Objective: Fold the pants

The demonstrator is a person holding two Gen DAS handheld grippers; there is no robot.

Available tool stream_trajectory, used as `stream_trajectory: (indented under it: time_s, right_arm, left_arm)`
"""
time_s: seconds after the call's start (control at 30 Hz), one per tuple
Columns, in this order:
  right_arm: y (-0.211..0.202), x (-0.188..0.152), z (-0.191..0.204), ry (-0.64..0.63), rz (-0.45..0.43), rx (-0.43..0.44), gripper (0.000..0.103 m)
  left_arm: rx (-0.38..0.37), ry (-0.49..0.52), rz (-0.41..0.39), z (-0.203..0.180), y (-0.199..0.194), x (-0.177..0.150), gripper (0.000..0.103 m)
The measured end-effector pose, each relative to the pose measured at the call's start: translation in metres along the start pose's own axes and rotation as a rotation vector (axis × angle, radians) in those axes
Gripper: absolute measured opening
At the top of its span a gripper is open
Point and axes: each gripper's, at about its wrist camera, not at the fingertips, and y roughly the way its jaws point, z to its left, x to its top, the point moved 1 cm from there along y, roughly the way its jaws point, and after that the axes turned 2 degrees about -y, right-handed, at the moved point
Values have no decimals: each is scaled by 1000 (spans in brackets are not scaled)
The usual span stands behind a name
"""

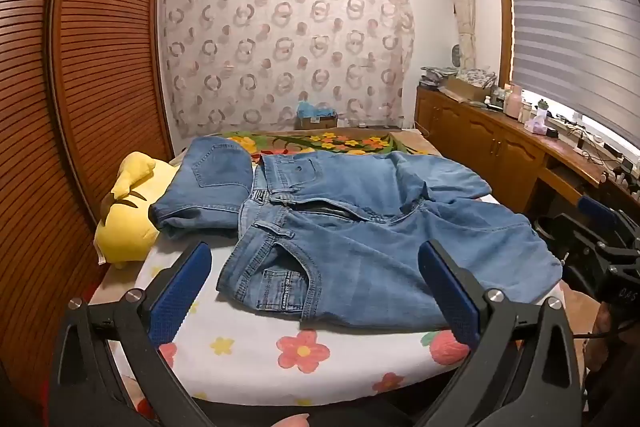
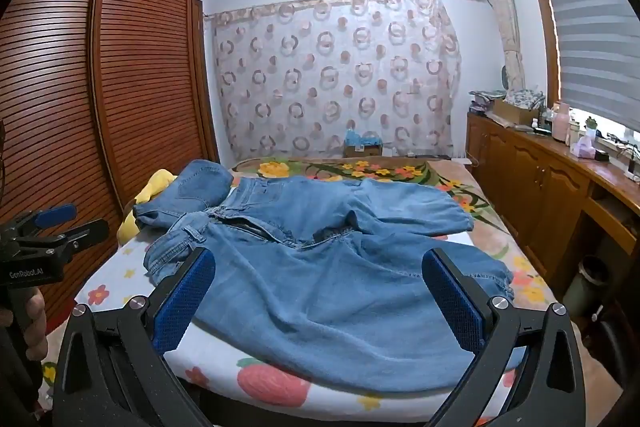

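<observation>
Two grippers hover at the near edge of the bed, each with a pair of black fingers lined with blue ribbed pads. The left gripper (image 1: 316, 279) has its jaws spread as wide as they go, nothing between the pads (image 1: 180, 291) but air. The right gripper (image 2: 318, 291) stands just as wide and holds nothing either. A hand (image 2: 34, 323) grips the left tool's handle at the edge of the right view.

Two pairs of light-blue denim jeans lie on the bed. The one unfolded pair of jeans (image 1: 360, 227) sprawls across the mattress, waistband toward the left, one leg reaching right at the back, the other running toward the near edge. Seen from the left gripper, its front pocket and waistband corner sit between and just beyond the fingertips; from the right gripper, the near leg fills the gap between the fingers. Neither gripper touches the cloth.

The second, a folded pair of jeans (image 1: 212, 187), rests behind and to the left, against one yellow plush toy (image 1: 128, 211). Beneath everything is a white flower-printed bedsheet (image 1: 256, 347).
</observation>
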Motion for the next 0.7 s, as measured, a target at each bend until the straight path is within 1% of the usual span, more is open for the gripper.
stream_trajectory:
  time_s: [0.7]
  right_arm:
    - [-3,3,0,-4,0,-4,103]
  left_arm:
    - [-4,-6,-6,0,0,0,103]
